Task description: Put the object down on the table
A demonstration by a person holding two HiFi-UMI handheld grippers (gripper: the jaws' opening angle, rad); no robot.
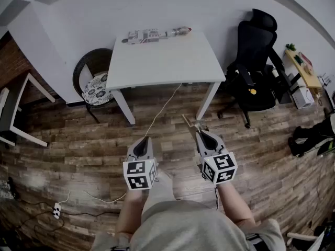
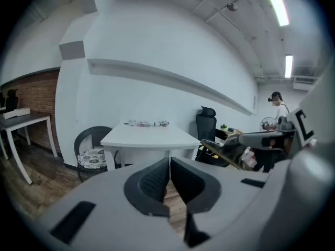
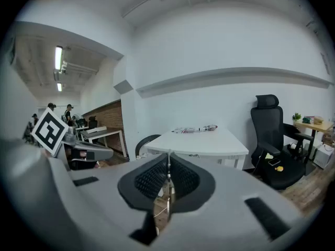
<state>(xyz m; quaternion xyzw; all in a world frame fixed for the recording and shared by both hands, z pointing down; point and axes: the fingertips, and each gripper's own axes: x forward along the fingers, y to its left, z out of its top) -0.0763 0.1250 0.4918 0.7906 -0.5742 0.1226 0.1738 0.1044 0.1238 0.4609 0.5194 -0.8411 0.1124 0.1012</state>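
Tabletop [image 1: 167,61] and wall [image 1: 157,4] are plain white. The floor [image 1: 78,150] is mixed brown wood planks. Office chair [image 1: 256,72] is all black, and the cushion [image 1: 97,90] has a black-and-white floral print. Left gripper [image 1: 143,140] and right gripper [image 1: 199,133] are grey with black-and-white square markers and black dimpled fingers [image 3: 149,179]. The thin object [image 1: 188,122] looks tan.

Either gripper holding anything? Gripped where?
Right gripper clamps a thin flat strip by its near end; the rest sticks out ahead. Left gripper is shut, empty.
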